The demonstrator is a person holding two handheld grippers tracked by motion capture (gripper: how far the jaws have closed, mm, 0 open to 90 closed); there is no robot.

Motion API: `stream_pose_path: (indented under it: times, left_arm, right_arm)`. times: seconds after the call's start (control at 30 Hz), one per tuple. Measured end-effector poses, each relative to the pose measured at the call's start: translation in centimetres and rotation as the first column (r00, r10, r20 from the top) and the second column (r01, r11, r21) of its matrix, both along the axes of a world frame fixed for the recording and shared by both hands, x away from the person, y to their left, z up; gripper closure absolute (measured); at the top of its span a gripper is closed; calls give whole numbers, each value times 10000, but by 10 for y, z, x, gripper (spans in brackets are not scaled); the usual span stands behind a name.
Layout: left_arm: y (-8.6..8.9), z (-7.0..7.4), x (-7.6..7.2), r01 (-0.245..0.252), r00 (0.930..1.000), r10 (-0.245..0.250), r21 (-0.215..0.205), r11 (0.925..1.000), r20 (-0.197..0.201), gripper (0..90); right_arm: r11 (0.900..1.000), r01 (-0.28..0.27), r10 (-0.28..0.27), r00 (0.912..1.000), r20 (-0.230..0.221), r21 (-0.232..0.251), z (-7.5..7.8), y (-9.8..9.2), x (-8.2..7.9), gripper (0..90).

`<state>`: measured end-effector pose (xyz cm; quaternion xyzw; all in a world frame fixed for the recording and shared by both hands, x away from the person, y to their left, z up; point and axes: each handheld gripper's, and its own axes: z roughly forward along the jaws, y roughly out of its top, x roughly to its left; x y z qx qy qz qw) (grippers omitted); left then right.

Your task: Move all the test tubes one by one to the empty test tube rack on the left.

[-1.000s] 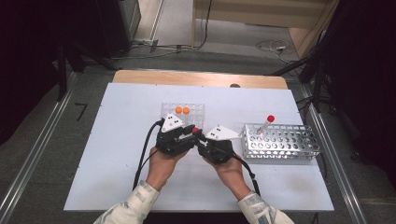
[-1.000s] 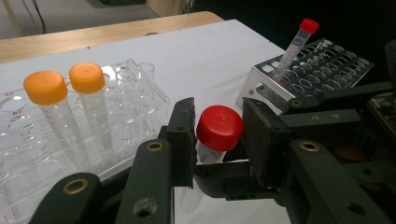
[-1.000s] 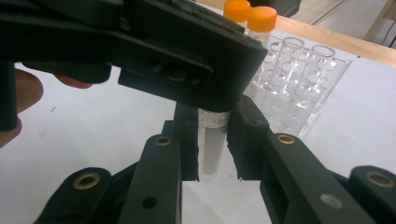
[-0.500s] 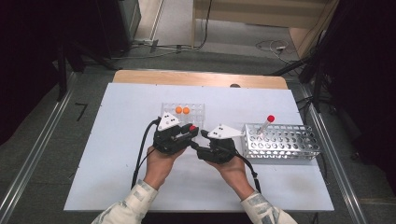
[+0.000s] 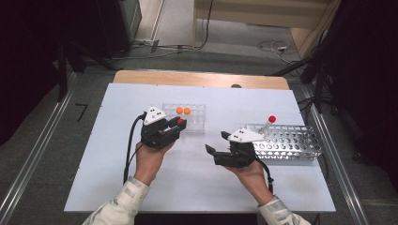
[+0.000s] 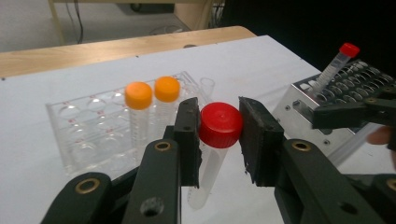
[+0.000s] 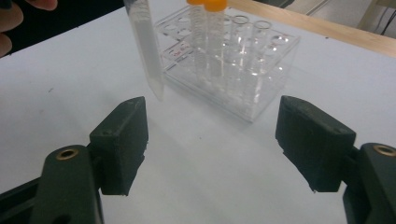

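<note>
My left gripper (image 6: 219, 135) is clamped on a red-capped tube (image 6: 215, 140), the two black jaws pressing the sides of its round red cap. Below the cap the tube is a clear, slightly frosted plastic cylinder that narrows to a cone at the bottom; in the right gripper view that tapered tip hangs above the white table (image 5: 263, 105), clear of it, just in front of the clear rack (image 7: 233, 70). From the high view I hold the left gripper near the table's middle, right beside the clear rack (image 5: 195, 117), with the red cap (image 5: 180, 121) showing at the jaws.

The clear rack is a see-through plastic block of round wells, and two orange-capped tubes (image 6: 147, 105) stand upright in it side by side, their faint graduation marks visible down the walls.

My right gripper (image 5: 217, 143) holds nothing, its jaws spread wide apart above bare table, pointing toward the left gripper and well apart from it. Just behind my right hand (image 5: 251, 173) sits the metal rack (image 5: 291, 140), a perforated silver tray, with another red-capped tube (image 5: 267, 124) leaning tilted in one of its holes near the left end
</note>
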<state>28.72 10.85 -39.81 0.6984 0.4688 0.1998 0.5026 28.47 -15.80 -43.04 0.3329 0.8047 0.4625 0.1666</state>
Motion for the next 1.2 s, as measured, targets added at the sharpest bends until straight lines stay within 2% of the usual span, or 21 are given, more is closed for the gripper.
stream_pose_path:
  times: [0.23, 0.5, 0.8, 1.0, 1.2]
  left_arm:
    - [14, 5, 5, -530, 9986, 530, -28, 9986, 36, 699]
    - [23, 9, 13, -827, 9966, 827, 55, 9966, 29, 699]
    - [32, 15, 22, -1251, 9921, 1250, 62, 9921, 81, 699]
    - [33, 20, 31, -1394, 9901, 1391, 166, 9901, 160, 699]
    - [30, 24, 40, -1487, 9886, 1484, 102, 9888, 237, 700]
  right_arm:
    - [9994, 322, -324, 9994, 155, 139, 5, -28, -5, 238]
    - [9969, 773, -775, 9969, 118, 171, 5, -52, -6, 238]
    - [9937, 1088, -1091, 9940, 83, 267, 6, -71, -7, 238]
    - [9909, 1311, -1314, 9913, 80, 296, 5, -82, -7, 238]
    - [9873, 1536, -1540, 9881, 64, 400, 5, -92, -8, 238]
